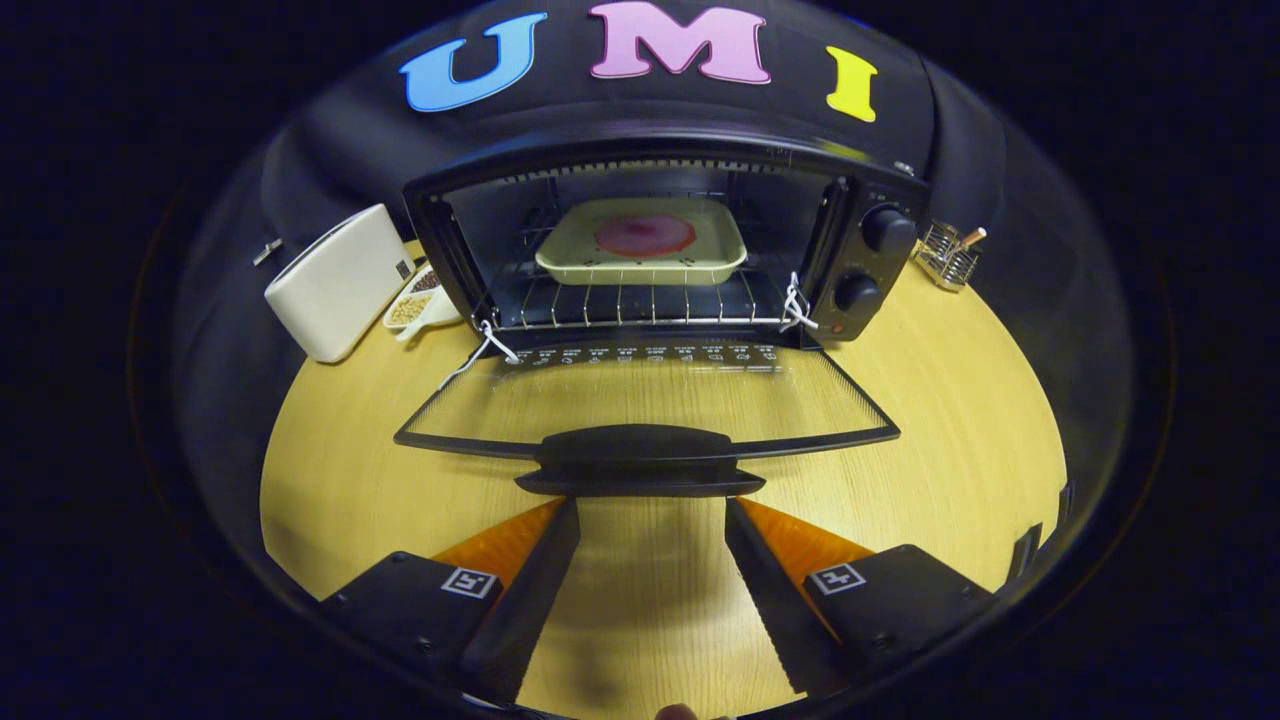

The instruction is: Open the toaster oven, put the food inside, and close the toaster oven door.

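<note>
Risk lay in the spread, empty gripper (652,505) slipping off the door handle (640,462) and jolting the tray (641,243) inside the toaster oven (880,200).

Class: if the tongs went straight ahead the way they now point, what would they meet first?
Most likely the door handle, just ahead of the open tongs. Beyond it lie the lowered glass door and the oven. Height is hard to judge.

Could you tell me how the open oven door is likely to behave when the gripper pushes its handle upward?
The door looks rigid, glass in a frame, so it should probably swing on its hinge. The handle seems smooth, so the open gripper may slip.
</note>
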The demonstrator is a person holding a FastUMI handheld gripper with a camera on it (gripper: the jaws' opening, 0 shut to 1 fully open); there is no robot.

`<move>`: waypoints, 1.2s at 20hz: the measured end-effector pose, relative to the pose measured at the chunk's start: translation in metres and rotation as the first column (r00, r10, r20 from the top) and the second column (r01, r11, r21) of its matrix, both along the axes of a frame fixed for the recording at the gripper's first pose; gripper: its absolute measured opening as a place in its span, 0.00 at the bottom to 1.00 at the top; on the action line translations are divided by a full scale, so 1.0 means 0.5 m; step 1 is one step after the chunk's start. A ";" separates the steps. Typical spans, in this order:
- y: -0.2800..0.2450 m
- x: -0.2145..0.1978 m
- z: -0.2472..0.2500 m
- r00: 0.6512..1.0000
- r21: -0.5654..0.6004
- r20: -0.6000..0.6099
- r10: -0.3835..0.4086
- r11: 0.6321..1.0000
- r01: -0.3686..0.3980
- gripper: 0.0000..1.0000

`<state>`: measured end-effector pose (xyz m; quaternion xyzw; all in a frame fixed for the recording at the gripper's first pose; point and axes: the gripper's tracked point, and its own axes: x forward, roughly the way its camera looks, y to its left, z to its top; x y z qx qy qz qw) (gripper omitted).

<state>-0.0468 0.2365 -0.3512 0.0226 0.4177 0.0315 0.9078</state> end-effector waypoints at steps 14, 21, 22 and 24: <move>-0.002 0.056 0.129 0.976 -0.012 0.217 0.026 1.000 -0.024 0.97; -0.006 0.142 0.252 0.936 -0.003 0.352 0.017 1.000 -0.017 0.98; -0.012 0.146 0.273 0.927 -0.006 0.374 0.017 1.000 -0.016 0.98; -0.019 0.142 0.315 0.913 0.015 0.408 0.004 1.000 -0.011 0.98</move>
